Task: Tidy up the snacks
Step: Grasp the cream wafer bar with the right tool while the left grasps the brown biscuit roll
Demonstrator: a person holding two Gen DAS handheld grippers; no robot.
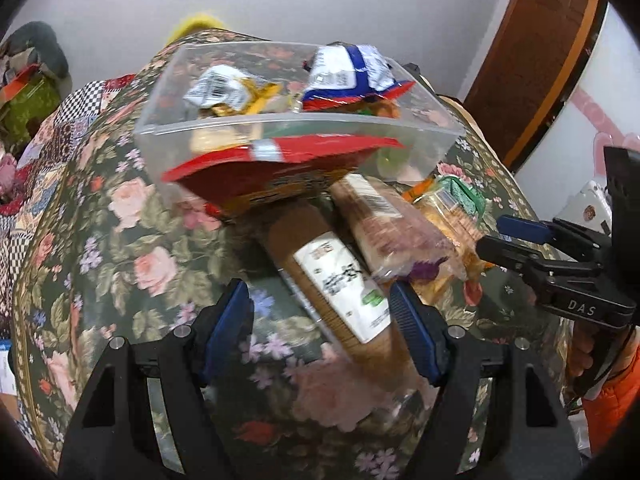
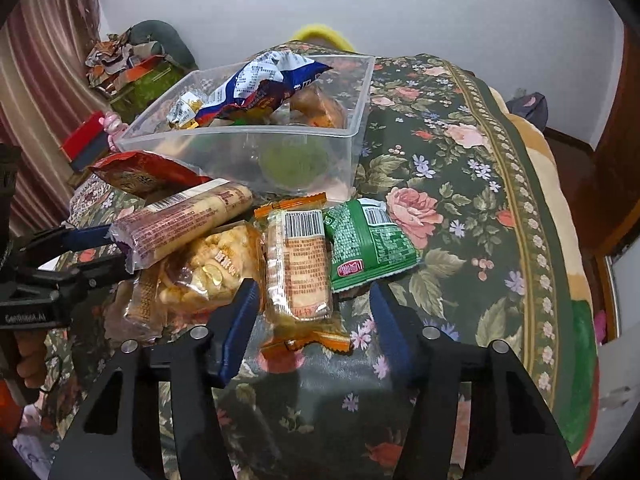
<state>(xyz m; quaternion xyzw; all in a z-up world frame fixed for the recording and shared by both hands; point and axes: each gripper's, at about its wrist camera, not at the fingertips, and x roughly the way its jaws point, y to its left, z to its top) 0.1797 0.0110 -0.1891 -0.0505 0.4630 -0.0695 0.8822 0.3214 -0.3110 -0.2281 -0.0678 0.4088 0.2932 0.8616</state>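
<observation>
A clear plastic bin [image 1: 280,136] [image 2: 248,148] on the floral tablecloth holds several snack packs, among them a blue-and-white bag [image 1: 348,76] [image 2: 272,80]. A red pack [image 1: 280,168] [image 2: 140,174] lies in front of it. My left gripper [image 1: 320,320] is open, with a long brown biscuit pack with a white label [image 1: 340,284] between its fingers. My right gripper [image 2: 312,312] is open around an orange cracker pack [image 2: 298,264]. A green pack [image 2: 368,244], a pink roll [image 2: 180,224] and a clear bag of puffed snacks [image 2: 208,268] lie beside it.
The floral cloth [image 2: 460,200] covers the table and falls away at the right edge. A cluttered pile [image 2: 132,64] and striped curtain stand at the far left. A wooden door [image 1: 532,60] is at the right. Each gripper shows in the other's view [image 1: 532,248] [image 2: 72,256].
</observation>
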